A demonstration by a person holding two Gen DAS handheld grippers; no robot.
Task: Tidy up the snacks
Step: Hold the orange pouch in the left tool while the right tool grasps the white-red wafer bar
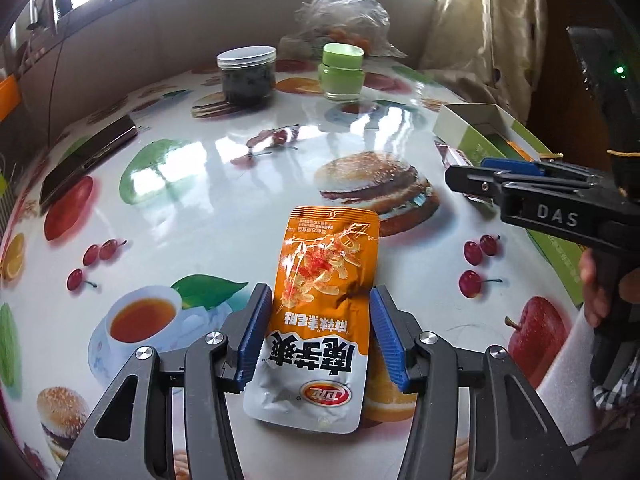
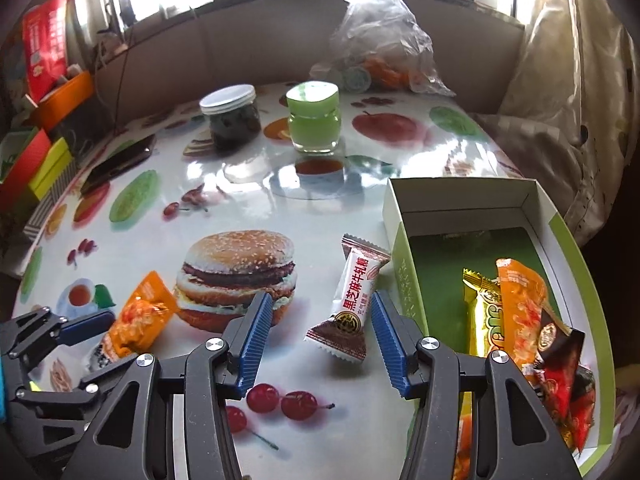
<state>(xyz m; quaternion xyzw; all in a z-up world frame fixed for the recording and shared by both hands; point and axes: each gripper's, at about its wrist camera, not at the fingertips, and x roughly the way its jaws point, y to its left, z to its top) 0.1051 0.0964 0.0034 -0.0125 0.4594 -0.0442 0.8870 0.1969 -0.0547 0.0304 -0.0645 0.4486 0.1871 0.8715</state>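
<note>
An orange and silver snack pouch [image 1: 320, 312] lies flat on the fruit-print table. My left gripper [image 1: 320, 336] is open, its blue pads on either side of the pouch, apart from it. The pouch also shows in the right wrist view [image 2: 136, 320] beside the left gripper [image 2: 76, 328]. A white and red candy packet [image 2: 352, 304] lies on the table between the pads of my open right gripper [image 2: 320, 336], nearer the right pad. The green and white box [image 2: 400, 276] to the right holds several snack packs [image 2: 520, 312]. The right gripper also shows in the left wrist view [image 1: 476, 176].
A dark-filled jar with a white lid [image 2: 232, 120] and a green jar [image 2: 314, 118] stand at the back. A clear plastic bag [image 2: 380, 44] lies behind them. A dark phone [image 1: 88, 156] lies at the left. Coloured boxes [image 2: 36, 160] sit off the table's left edge.
</note>
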